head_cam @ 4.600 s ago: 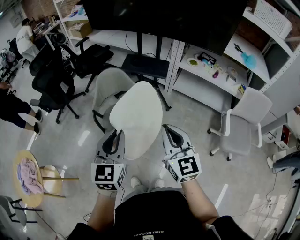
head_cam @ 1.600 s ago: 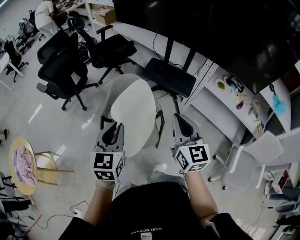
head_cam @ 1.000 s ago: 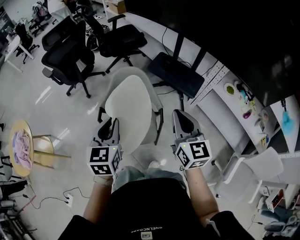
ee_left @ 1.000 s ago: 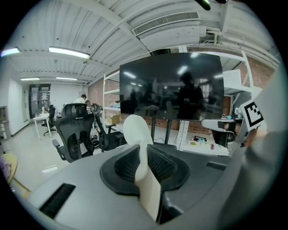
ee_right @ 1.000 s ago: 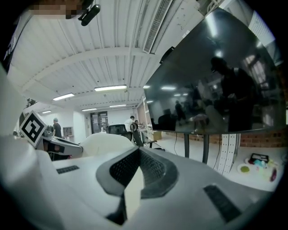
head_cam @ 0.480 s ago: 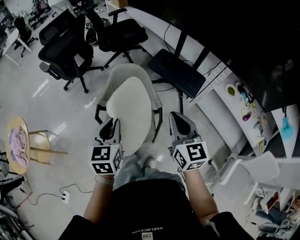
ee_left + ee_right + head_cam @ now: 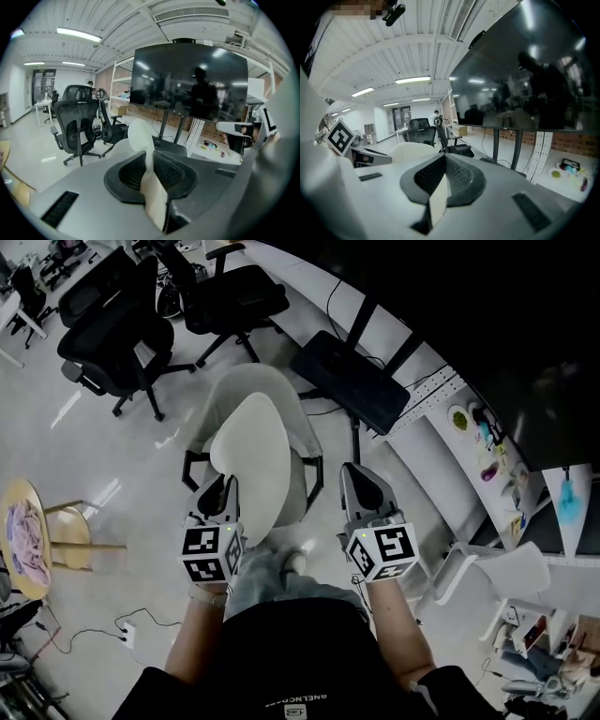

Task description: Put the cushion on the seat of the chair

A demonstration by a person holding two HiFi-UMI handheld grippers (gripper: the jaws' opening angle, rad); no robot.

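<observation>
The white oval padded cushion (image 7: 255, 456) is clamped at its near edge by the left gripper (image 7: 223, 489), over the pale grey shell chair (image 7: 281, 395). The right gripper (image 7: 362, 476) is seen at the right, jaws pressed together, apart from the cushion.

Cushion (image 7: 255, 457) over chair (image 7: 274, 381) — stool (image 7: 26, 538) left

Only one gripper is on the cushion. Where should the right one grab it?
The cushion's thin near-right rim, from the right, jaws astride the edge. It is a flat oval pad over the chair; the left gripper pinches its near-left rim, so a mirrored hold by the right gripper likely balances it.
</observation>
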